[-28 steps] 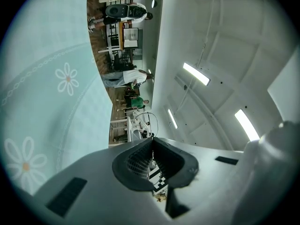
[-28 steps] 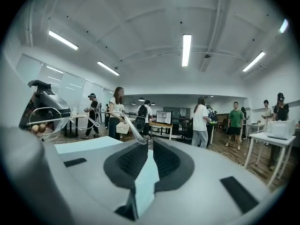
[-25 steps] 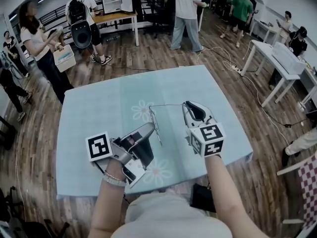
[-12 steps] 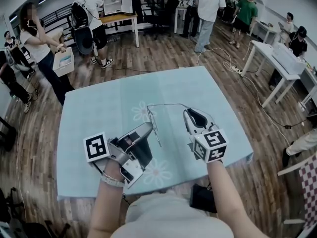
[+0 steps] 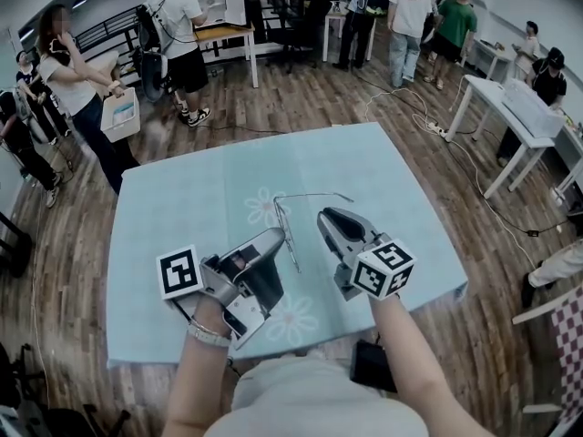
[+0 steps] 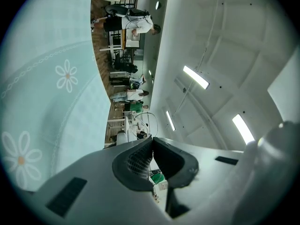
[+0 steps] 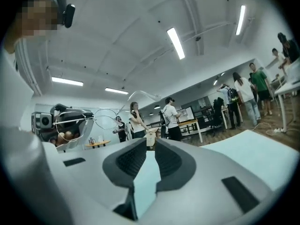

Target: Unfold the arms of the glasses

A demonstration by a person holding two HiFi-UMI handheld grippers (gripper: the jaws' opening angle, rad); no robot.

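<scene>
The head view gives the layout. The bench [image 5: 182, 208] carries a pale teal cloth with flower prints, and the glasses [image 5: 284, 221], a thin wire frame, are held over its middle. The left tongs [image 5: 276, 237] reach in from the lower left to the front of the frame. One arm of the glasses runs away from the frame towards the right, past the tip of the right tongs [image 5: 325, 217]. From this height it is not clear whether the right tongs touch that arm.

The left gripper view settles the grip on that side. The left tongs [image 6: 152, 142] are closed to a slit, and a wire lens rim of the glasses [image 6: 146, 113] rises straight out of their tips. The teal cloth fills the left of that picture and the ceiling lights fill the right, so the gripper is rolled onto its side.

The right gripper view shows what the head view cannot. The right tongs [image 7: 151, 146] have a narrow gap with nothing in it, only the cloth showing through. These jaws have just been opening. The same view looks across at the left tongs [image 7: 65, 128]. The glasses [image 7: 107, 109] stand out from them to the right, with one arm slanting up and away, clear of the right tongs.

Several people [image 5: 182, 25] stand on the wooden floor [image 5: 301, 98] beyond the bench.
</scene>
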